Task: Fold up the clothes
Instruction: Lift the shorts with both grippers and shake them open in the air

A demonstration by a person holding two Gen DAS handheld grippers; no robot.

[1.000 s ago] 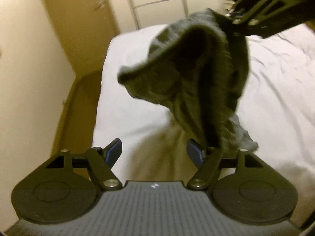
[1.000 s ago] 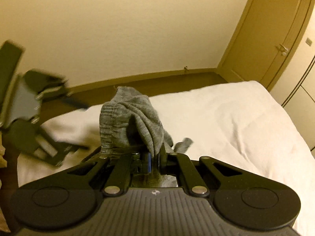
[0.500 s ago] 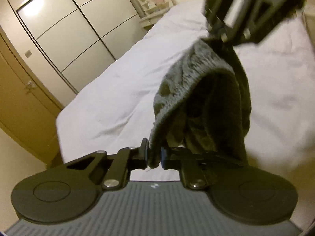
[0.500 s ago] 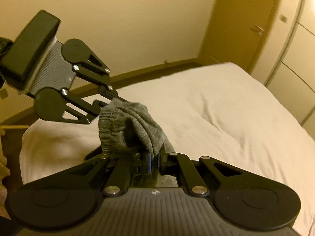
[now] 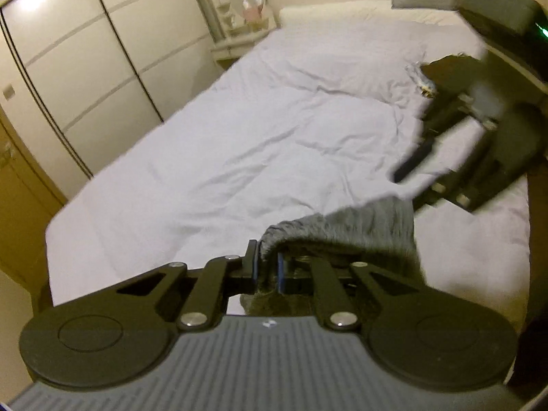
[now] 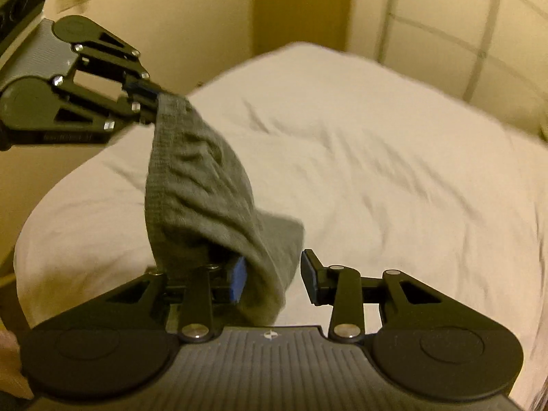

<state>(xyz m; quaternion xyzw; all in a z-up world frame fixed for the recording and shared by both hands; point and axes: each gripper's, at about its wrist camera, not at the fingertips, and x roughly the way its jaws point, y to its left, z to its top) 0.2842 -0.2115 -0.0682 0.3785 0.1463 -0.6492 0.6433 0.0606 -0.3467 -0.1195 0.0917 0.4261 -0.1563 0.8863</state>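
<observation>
A grey knitted garment point(image 6: 198, 185) hangs above the white bed point(image 6: 376, 178). In the right wrist view my left gripper point(image 6: 154, 97) comes in from the upper left, shut on the garment's top edge. The cloth drapes down over the left finger point(image 6: 238, 281) of my right gripper point(image 6: 274, 281), whose jaws stand open with the cloth's lower end loose between them. In the left wrist view my left gripper point(image 5: 267, 269) pinches the grey garment point(image 5: 359, 226), and the right gripper point(image 5: 412, 147) shows blurred at the right.
The bed's white duvet point(image 5: 260, 144) fills both views. A wardrobe with sliding doors point(image 5: 68, 61) and a door point(image 5: 13, 185) stand to the left, with a small stand point(image 5: 239, 37) by the headboard. A dark item point(image 5: 448, 72) lies on the bed near the pillow point(image 5: 342, 10).
The left gripper closed on the garment's edge, and then the right gripper opened and released it. The garment now hangs stretched out from the left gripper. Both cameras have swung around.
</observation>
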